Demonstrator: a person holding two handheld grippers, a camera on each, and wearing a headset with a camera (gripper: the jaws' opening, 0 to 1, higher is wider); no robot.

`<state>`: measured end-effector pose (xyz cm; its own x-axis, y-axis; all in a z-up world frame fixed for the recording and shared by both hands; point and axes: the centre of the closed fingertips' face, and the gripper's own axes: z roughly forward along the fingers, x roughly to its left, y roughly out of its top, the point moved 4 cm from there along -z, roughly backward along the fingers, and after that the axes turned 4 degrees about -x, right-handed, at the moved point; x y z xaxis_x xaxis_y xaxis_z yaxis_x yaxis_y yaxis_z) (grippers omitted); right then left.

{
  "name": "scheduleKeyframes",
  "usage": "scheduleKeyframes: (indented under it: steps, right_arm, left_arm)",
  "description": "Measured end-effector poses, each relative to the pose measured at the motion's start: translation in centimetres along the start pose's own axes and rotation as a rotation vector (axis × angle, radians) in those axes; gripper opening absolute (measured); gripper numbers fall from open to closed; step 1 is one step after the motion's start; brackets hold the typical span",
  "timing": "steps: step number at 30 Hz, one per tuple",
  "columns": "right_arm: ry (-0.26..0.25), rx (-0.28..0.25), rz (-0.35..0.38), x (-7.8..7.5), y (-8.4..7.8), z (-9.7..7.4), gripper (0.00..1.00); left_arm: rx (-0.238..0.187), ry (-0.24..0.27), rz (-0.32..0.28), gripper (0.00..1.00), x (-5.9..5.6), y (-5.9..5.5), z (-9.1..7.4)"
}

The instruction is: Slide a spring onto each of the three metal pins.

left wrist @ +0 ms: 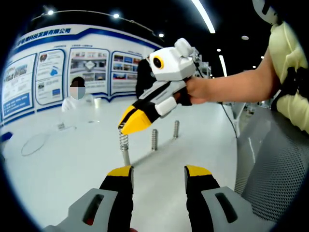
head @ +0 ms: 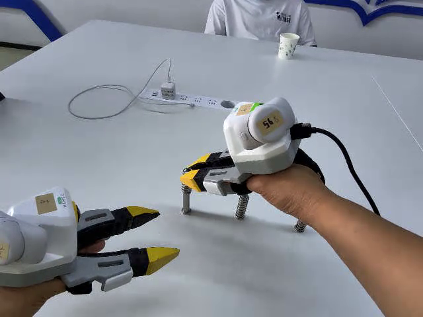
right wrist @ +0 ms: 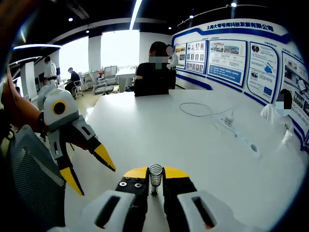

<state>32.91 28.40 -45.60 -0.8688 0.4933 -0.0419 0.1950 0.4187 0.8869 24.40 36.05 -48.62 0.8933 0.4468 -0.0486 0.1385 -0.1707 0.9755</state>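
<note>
Three metal pins stand upright on the white table (head: 132,152). The middle pin (head: 242,207) and the right pin (head: 301,226) each carry a spring; they appear again in the left gripper view, the middle pin (left wrist: 154,139) nearer than the right pin (left wrist: 176,129). My right gripper (head: 190,177) is shut on a spring (left wrist: 124,140) that sits around the top of the left pin (head: 186,201), whose lower shaft is bare. The right gripper view has that spring (right wrist: 155,175) pinched between the yellow tips of my right gripper (right wrist: 155,172). My left gripper (head: 166,233) hangs open and empty, nearer me and left of the pins.
A white power strip (head: 188,100) with a charger and a looped cable (head: 99,102) lies further back. A paper cup (head: 288,45) stands at the far edge before a seated person. A black cord (head: 350,172) trails from the right gripper.
</note>
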Motion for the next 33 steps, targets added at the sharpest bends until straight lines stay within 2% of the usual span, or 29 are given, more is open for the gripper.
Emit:
scheduleKeyframes:
  steps: [19, 33]
  right_arm:
    - [0.007, 0.053, 0.033, 0.2, -2.3, 1.3, 0.12]
    - [0.002, 0.096, 0.02, 0.6, -3.4, 2.0, 0.12]
  left_arm:
    - [0.007, 0.003, -0.004, 0.43, 0.0, -0.1, -0.1]
    - [0.009, 0.006, -0.005, 0.42, 0.0, -0.2, -0.2]
